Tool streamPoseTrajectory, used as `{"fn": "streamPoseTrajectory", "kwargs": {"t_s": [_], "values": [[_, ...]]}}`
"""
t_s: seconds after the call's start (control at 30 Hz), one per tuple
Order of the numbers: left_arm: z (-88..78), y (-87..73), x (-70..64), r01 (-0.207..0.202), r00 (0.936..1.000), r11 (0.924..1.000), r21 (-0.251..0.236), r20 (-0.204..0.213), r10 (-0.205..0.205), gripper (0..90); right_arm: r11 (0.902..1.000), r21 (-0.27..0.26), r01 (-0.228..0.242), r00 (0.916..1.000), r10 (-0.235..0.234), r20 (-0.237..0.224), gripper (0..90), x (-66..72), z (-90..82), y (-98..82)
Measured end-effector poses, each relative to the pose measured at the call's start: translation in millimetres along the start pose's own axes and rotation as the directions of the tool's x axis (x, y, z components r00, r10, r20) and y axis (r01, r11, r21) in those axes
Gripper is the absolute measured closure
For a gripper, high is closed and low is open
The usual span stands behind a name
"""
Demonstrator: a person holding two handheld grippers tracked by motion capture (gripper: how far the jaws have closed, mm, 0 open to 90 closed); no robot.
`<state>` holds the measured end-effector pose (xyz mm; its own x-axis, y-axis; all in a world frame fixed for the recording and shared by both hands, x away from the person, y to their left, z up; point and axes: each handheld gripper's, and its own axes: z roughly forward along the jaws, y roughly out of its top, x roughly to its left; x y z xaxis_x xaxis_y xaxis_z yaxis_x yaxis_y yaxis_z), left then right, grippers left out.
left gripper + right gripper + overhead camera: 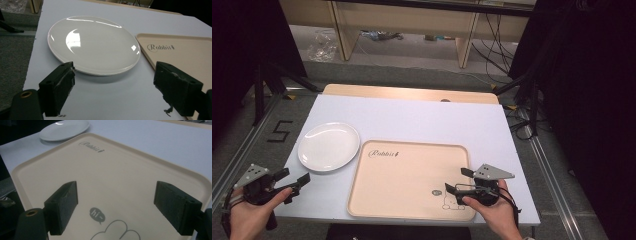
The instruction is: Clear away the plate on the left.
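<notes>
Left tool (296,180) wide open, empty, near the plate (329,146) — right tool (457,181) open, empty, over the tray (412,150) on the counter (422,117).

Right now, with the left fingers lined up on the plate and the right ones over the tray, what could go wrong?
1. The white plate is glossy, shallow and lies flat on the table, so the open left gripper may slip off its rim or push it away.
2. The plate sits close beside the beige tray; a nudge could knock it against the tray's edge.
3. The open right gripper hangs low over the tray and may bump or shift it.
</notes>
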<state>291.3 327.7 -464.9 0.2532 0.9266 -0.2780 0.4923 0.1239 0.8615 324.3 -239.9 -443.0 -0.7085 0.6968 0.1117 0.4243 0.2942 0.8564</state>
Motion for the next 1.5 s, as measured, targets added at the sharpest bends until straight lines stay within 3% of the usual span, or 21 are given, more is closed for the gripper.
{"fn": "streamPoseTrajectory", "kwargs": {"t_s": [0.07,0.2,0.23,0.3,0.33,0.43,0.5,0.6,0.67,0.83,0.87,0.9,0.97,1.0,1.07,1.13,1.17,1.2,1.3,1.43,1.5], "values": [[0.7,-0.6,0.7,0.013,0.9999,0.9999,0.003,0.006,-0.013,17.0,1.0,-0.002,0.001,1.0,-0.001,0.008,20.3,-0.6,0.2,-0.6],[3.5,2.4,3.3,0.055,0.9983,0.9984,0.012,-0.02,-0.054,19.1,0.9999,0.002,-0.012,0.9997,0.012,-0.021,21.1,-3.4,1.6,-1.4],[5.6,3.3,4.9,0.054,0.9983,0.9985,-0.006,-0.021,-0.054,19.7,0.9999,0.011,0.002,0.9999,-0.002,-0.012,21.4,-4.4,1.8,-1.6],[7.5,5.4,8.3,0.04,0.9986,0.9992,0.001,-0.035,-0.04,20.5,0.9996,0.016,-0.024,0.9996,0.024,-0.017,21.8,-4.1,2.0,-1.0],[8.4,6.7,11.6,0.078,0.996,0.9969,0.007,-0.044,-0.078,20.8,0.9999,-0.003,0.012,0.9997,-0.012,0.022,22.5,-2.0,2.1,1.4],[8.0,8.5,15.4,0.081,0.994,0.9959,0.039,-0.076,-0.078,21.4,0.9999,0.008,0.011,0.9998,-0.011,0.014,22.6,0.6,2.0,1.6],[8.6,10.0,18.3,0.108,0.9908,0.9934,0.04,-0.086,-0.104,22.2,0.9998,0.016,0.013,0.9998,-0.014,0.015,23.1,1.1,1.7,1.5],[12.9,11.9,23.2,0.136,0.9882,0.9896,0.048,-0.079,-0.132,22.9,1.0,-0.004,0.007,0.9997,-0.007,0.024,24.1,0.6,0.1,2.3],[18.2,13.1,30.9,0.154,0.9855,0.986,0.065,-0.082,-0.148,23.0,0.9999,0.0,-0.014,0.9999,0.014,-0.006,24.6,-1.2,0.9,1.8],[24.9,16.1,40.5,0.189,0.9782,0.9789,0.076,-0.101,-0.181,24.7,1.0,0.003,0.004,0.9998,-0.004,0.021,25.0,-1.7,1.6,2.3],[28.7,17.2,44.3,0.204,0.9751,0.9754,0.085,-0.106,-0.194,25.0,0.9998,0.001,-0.019,0.9997,0.019,0.015,25.0,0.1,2.2,1.9],[30.6,17.7,46.0,0.211,0.9737,0.9726,0.099,-0.109,-0.2,25.2,1.0,-0.007,0.003,0.9999,-0.003,0.016,25.1,-1.3,2.9,2.1],[32.9,18.1,47.7,0.22,0.972,0.9699,0.105,-0.109,-0.208,25.5,0.9999,-0.002,-0.014,0.9998,0.014,0.012,25.1,0.3,3.4,2.0],[38.2,18.2,50.7,0.244,0.9682,0.9644,0.102,-0.083,-0.236,27.2,0.9997,0.006,-0.022,0.9997,0.022,0.01,25.2,1.4,3.5,2.5],[40.5,18.3,52.1,0.256,0.9656,0.9608,0.106,-0.073,-0.25,28.2,1.0,0.004,0.005,0.9999,-0.005,0.01,25.3,-0.5,3.8,3.3],[45.8,20.1,52.8,0.275,0.9608,0.9526,0.131,-0.078,-0.266,29.9,0.9999,0.0,-0.01,0.9999,0.01,0.004,25.3,2.0,6.6,3.6],[45.8,20.1,52.8,0.275,0.9608,0.9526,0.131,-0.078,-0.266,30.2,0.9999,0.0,-0.01,0.9999,0.01,0.004,25.3,2.0,6.6,3.6],[49.0,20.7,53.5,0.288,0.957,0.946,0.149,-0.082,-0.278,31.1,0.9999,0.007,0.013,0.9998,-0.013,0.013,25.3,1.2,6.9,4.1],[56.3,21.2,55.0,0.341,0.9397,0.9253,0.166,-0.09,-0.33,33.0,0.9999,0.007,0.011,0.9998,-0.011,0.015,25.2,0.9,7.6,4.0],[62.7,24.0,56.0,0.366,0.93,0.9152,0.168,-0.099,-0.354,34.0,0.9999,0.013,0.009,0.9999,-0.009,0.005,25.5,0.3,8.6,3.6],[66.0,25.3,57.3,0.374,0.9271,0.9121,0.169,-0.101,-0.361,34.2,0.9996,0.023,-0.015,0.9998,0.015,0.012,25.5,2.6,7.5,3.7]]}}
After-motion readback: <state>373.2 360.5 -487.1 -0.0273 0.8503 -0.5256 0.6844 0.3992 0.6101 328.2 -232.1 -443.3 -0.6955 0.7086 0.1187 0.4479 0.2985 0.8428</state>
